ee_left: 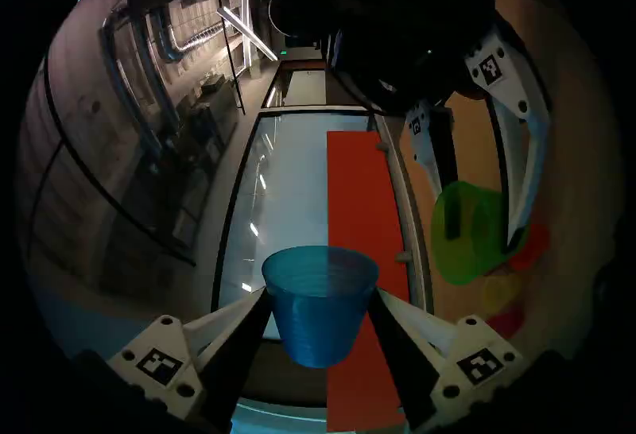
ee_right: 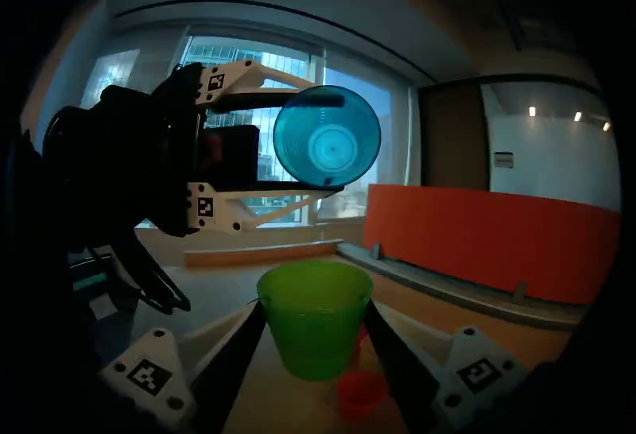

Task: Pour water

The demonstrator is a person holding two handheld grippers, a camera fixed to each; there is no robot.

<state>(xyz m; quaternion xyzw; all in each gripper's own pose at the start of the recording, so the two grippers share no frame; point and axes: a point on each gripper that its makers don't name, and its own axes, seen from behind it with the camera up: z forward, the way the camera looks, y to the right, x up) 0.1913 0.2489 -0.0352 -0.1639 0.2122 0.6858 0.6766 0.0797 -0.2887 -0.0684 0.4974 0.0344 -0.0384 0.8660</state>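
The right gripper [ee_right: 316, 308] pinches the green cup [ee_right: 316, 339] upright between its jaws, one finger flat against each side of the wall at about mid-height. Above the green cup, the left gripper [ee_right: 326, 140] clamps the blue cup [ee_right: 327, 135] the same way, but turned on its side, so that a round end faces the green cup. I cannot tell whether that end is the mouth or the base, because the plastic is see-through and both circles show at once.

Both cups look like thin, translucent plastic: light and fairly stiff, but likely to flex if squeezed hard. They are tapered, so a smooth wall could slip down through a loose grip. Mid-wall, a little under the rim, seems the sound place to hold, and both pairs of jaws sit there.

No water level can be made out in either cup, and the blue one may be empty. How far the blue cup hangs beyond the green cup is hard to judge through the fisheye, so it is unclear whether a stream would land inside. Just beside the green cup's base a small red cup [ee_right: 362, 393] stands on the table [ee_right: 445, 311], partly covered by the green cup and a finger.
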